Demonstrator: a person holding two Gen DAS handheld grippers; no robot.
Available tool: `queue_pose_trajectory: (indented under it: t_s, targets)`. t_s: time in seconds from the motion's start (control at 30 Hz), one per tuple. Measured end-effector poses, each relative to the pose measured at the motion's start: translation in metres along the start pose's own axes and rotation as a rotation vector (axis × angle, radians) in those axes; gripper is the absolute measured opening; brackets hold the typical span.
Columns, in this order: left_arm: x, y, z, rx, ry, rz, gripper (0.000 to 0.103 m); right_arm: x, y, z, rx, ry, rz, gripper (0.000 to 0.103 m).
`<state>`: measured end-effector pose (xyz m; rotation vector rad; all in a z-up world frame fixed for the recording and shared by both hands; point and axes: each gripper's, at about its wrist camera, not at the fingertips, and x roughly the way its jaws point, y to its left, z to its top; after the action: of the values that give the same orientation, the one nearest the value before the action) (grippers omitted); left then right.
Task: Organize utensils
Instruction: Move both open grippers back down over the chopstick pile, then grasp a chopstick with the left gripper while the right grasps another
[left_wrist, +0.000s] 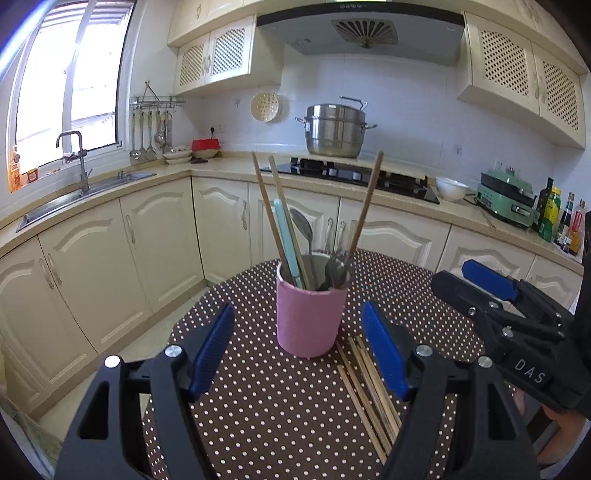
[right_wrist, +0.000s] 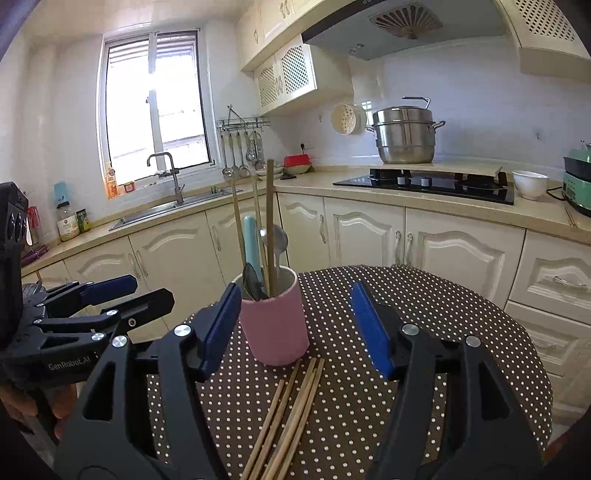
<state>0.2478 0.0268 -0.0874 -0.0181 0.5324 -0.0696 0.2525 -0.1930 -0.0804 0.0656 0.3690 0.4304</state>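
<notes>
Chopsticks (right_wrist: 288, 417) loose on dotted table (right_wrist: 424, 332), just before pink cup (right_wrist: 275, 325); three more upright inside with spoons. Left gripper (left_wrist: 299, 350): jaws spread wide, empty, facing cup. Right gripper (right_wrist: 295, 332): jaws parted, empty, above loose bundle. Step, probably: between drops. Next: lower right pads, pinch one stick, lift into cup.
</notes>
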Motion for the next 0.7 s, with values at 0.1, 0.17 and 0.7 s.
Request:
queue_pose_trajectory:
  t_s: [0.1, 0.17, 0.7]
  targets:
    - [0.014, -0.004, -0.014, 0.001, 0.097, -0.035, 0.071, -0.001, -0.007, -0.015, 0.008, 0.040, -0.052, 0.063]
    - [0.025, -0.008, -0.026, 0.006, 0.166, -0.046, 0.071, -0.002, -0.011, -0.025, 0.013, 0.052, -0.083, 0.063]
    - [0.090, -0.038, -0.093, 0.102, 0.462, -0.021, 0.072, -0.008, -0.039, -0.068, 0.121, 0.109, -0.142, 0.066]
